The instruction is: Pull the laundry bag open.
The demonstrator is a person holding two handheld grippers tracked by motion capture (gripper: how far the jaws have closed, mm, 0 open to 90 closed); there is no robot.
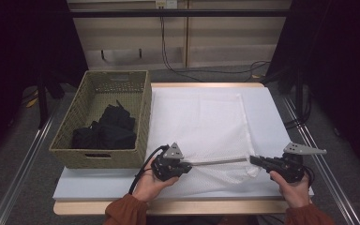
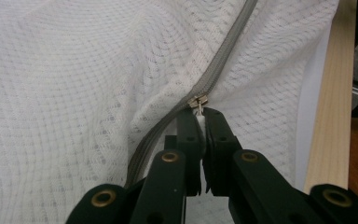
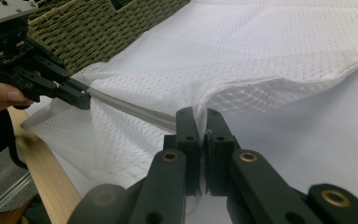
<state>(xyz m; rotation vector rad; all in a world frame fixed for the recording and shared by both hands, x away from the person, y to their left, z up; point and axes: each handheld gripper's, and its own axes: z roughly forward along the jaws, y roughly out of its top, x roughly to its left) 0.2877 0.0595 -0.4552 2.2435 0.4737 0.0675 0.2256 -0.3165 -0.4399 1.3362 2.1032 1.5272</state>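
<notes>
A white mesh bag (image 1: 201, 136) with a woven diamond pattern lies flat on the counter (image 1: 272, 117), with a grey zipper (image 1: 218, 162) running along its near edge. In the left gripper view the metal slider (image 2: 198, 101) sits partway along the zipper, and its small pull hangs straight into the tips of the left gripper (image 1: 187, 165), whose fingers (image 2: 189, 135) are pinched narrow on it. The right gripper (image 1: 255, 160) has its fingers (image 3: 216, 135) closed tight on the bag's edge at the zipper's right end, so the zipper is stretched in a taut line between the two grippers, the mesh lifting into a ridge there. The counter is covered in a pale sheet with a light wooden rim (image 1: 168, 207) at the near side. A woven basket (image 1: 75, 157) holding dark cloth (image 1: 105, 131) stands just left of the bag. Beyond the counter are a grey floor, trailing cables and pale cabinets against dark surroundings.
</notes>
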